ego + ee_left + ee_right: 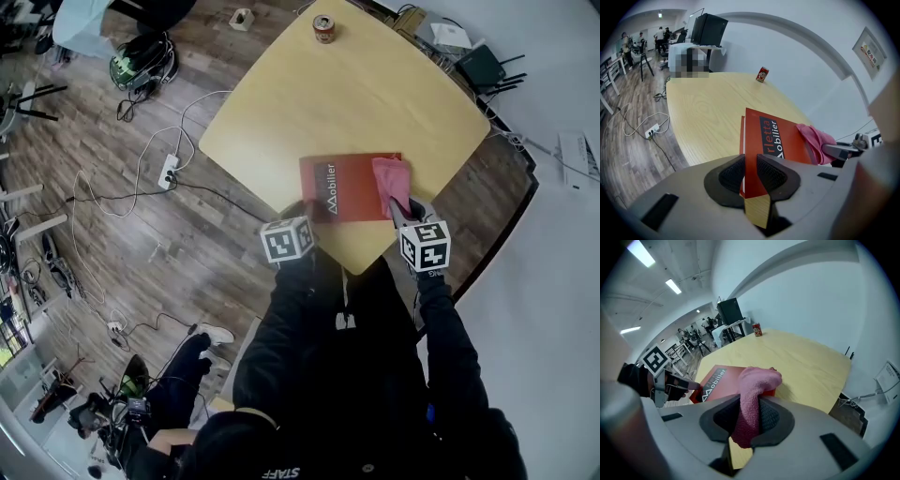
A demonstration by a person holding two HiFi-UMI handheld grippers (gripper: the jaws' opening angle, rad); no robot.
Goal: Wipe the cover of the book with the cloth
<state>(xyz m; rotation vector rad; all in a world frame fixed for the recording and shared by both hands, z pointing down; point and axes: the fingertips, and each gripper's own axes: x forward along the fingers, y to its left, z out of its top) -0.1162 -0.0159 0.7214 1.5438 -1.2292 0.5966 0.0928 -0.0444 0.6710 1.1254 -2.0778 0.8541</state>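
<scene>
The left gripper (751, 174) is clamped narrow on the near left edge of the red book (780, 138), which lies flat close to the near corner of the table. The pink cloth (816, 140) is heaped on the right-hand part of the cover, and its tail is pinched between the shut jaws of the right gripper (749, 414). The likeliest trouble, as I judge it, starts on the left. That grip has only a thin edge, so a firm sideways stroke could pivot the book about it or crease the cover. Further right, the cloth is bunched, not spread. It may therefore wipe only a narrow track, or roll off the book's right edge onto bare wood. It might also pull out of the jaws if it drags on the glossy cover. A pull toward the person could also carry the book over the table's near rim. The table (375, 103) is pale, smooth yellow wood. On the wood-look floor (122, 253) to the left are trailing cables and a white power strip (169, 171). A small red can (323, 28) stands at the table's far edge, and a black router (482, 66) sits beyond its right side by the white wall.
</scene>
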